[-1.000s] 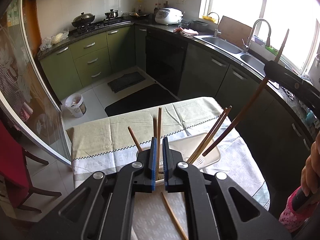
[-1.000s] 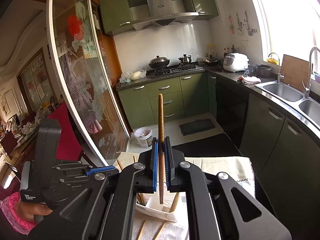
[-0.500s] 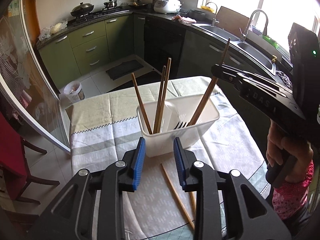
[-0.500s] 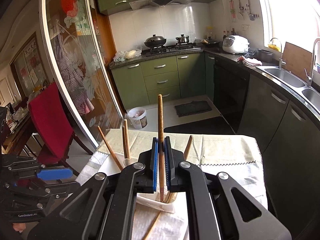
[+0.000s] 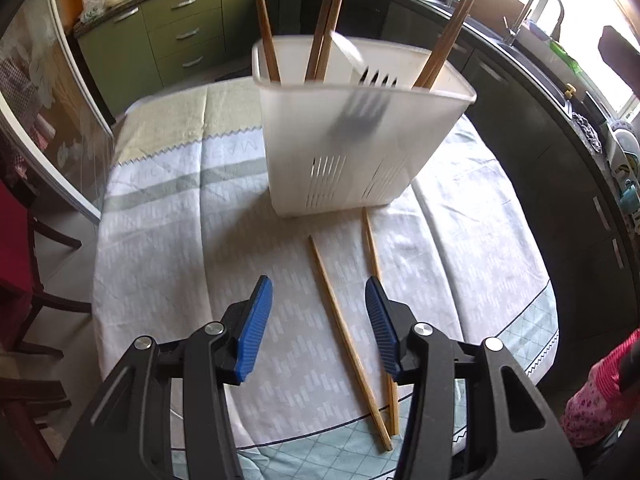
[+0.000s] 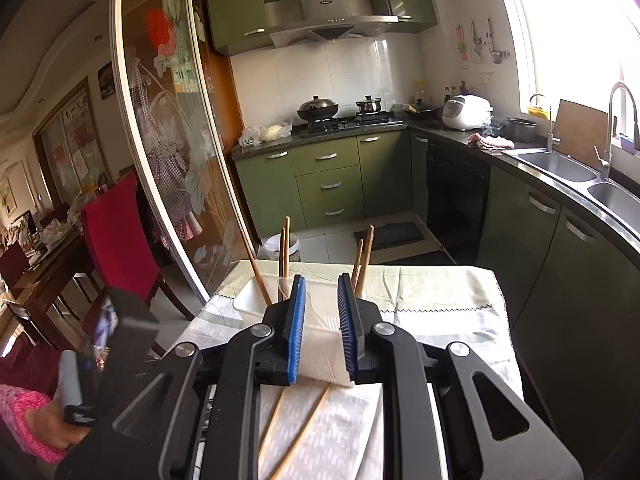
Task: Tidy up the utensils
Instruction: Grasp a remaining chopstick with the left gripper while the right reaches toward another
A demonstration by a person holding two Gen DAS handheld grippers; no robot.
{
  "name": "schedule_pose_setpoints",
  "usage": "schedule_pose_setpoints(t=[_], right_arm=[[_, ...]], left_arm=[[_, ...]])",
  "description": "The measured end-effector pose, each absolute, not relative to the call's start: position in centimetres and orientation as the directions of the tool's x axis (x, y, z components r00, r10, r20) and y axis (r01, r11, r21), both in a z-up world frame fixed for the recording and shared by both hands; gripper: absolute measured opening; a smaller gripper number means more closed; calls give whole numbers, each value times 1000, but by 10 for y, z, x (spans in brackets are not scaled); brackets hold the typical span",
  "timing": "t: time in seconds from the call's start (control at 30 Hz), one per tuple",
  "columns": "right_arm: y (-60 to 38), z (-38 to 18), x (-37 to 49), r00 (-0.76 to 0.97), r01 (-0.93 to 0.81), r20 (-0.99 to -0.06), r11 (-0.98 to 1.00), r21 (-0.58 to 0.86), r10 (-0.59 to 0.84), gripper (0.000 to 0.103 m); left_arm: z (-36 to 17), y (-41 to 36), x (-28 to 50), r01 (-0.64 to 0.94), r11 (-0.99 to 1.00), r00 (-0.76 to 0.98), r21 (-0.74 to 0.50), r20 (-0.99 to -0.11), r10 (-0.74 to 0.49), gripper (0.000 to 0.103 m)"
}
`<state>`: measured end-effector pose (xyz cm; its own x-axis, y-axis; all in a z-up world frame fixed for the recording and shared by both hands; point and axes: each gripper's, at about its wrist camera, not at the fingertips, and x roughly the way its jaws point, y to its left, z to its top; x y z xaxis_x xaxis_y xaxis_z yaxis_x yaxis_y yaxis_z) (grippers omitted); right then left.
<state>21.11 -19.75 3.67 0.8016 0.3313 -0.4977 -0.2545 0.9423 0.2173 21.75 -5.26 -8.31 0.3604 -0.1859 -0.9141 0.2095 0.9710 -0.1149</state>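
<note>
Chopsticks in three groups stand in a white slotted caddy (image 5: 352,136) on the cloth-covered bench (image 5: 168,240): one at left (image 5: 264,20), two at centre (image 5: 328,20), two at right (image 5: 444,40). Two loose chopsticks (image 5: 348,332) lie before it on the cloth. Left gripper (image 5: 316,320): jaws wide apart above them, empty. Right gripper (image 6: 322,328): jaws apart, empty, caddy (image 6: 320,348) visible between.

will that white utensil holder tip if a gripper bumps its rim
Probably fairly tippy: the white utensil holder looks tall, thin-walled and narrower at its base. The chopsticks leaning above its rim likely add top weight. On the tablecloth it may drag rather than slide.
</note>
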Motion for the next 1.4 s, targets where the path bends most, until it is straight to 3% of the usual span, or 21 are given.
schedule_pose_setpoints(t=[0.27,0.37,0.67,0.8,1.13,1.27,1.4], right_arm=[[-244,7,162,779,-214,-535,941,263,327,18],[-257,2,156,778,-206,-533,936,285,334,18],[-262,-15,152,748,-216,-549,918,331,374,18],[-254,-24,155,723,-216,-576,916,337,382,18],[-207,-88,195,554,-197,-746,929,313,369,19],[-166,-128,217,466,-207,-820,941,266,334,25],[-129,-158,240,423,-202,-866,959,199,268,25]], left_arm=[[-133,-65,225,63,992,344,-108,-931,-123,45],[-145,-73,228,36,995,330,-89,-939,-96,31],[-163,-100,224,19,999,317,-46,-947,-50,19],[-164,-99,224,20,999,320,-44,-946,-48,7],[-162,-51,214,8,998,322,-69,-944,-68,7],[-162,-21,208,-22,997,324,-73,-944,-61,7],[-161,0,205,-29,996,323,-87,-944,-73,7]])
